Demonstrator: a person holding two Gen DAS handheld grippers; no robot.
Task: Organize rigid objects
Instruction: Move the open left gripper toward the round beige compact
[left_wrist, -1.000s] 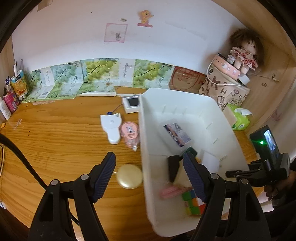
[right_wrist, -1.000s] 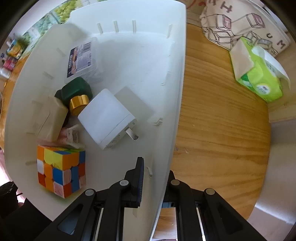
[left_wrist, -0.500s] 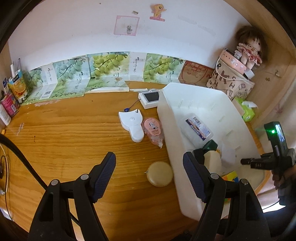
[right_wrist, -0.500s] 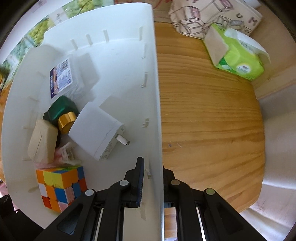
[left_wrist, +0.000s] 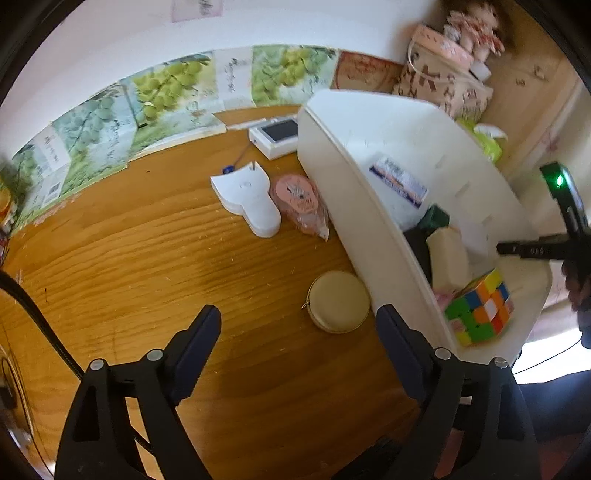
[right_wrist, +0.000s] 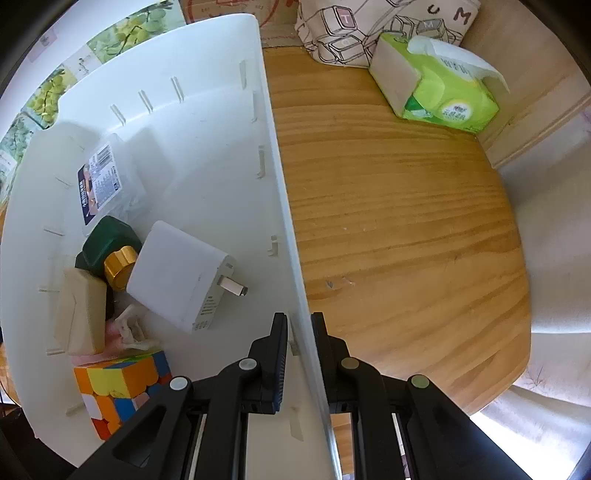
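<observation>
A white bin (left_wrist: 354, 173) (right_wrist: 207, 122) stands on the wooden table. It holds a Rubik's cube (right_wrist: 122, 391) (left_wrist: 480, 314), a white charger (right_wrist: 181, 280), a green bottle with a gold cap (right_wrist: 110, 247), a beige block (right_wrist: 79, 314) and a clear labelled box (right_wrist: 101, 181). My right gripper (right_wrist: 300, 325) is shut on the bin's right wall. My left gripper (left_wrist: 299, 325) is open above the table, with a round gold case (left_wrist: 338, 302) between its fingers. A white device (left_wrist: 247, 201) and a pink packet (left_wrist: 299, 201) lie beyond.
A small screen unit (left_wrist: 275, 134) lies by the bin's far corner. A green tissue pack (right_wrist: 443, 96) and a patterned bag (right_wrist: 369, 26) stand at the back right. Grape-print cartons (left_wrist: 166, 103) line the wall. The table's edge (right_wrist: 517, 332) is at the right.
The bin has shifted right in the left wrist view. The left gripper has drawn closer to the gold case. The right gripper keeps its hold on the bin wall.
</observation>
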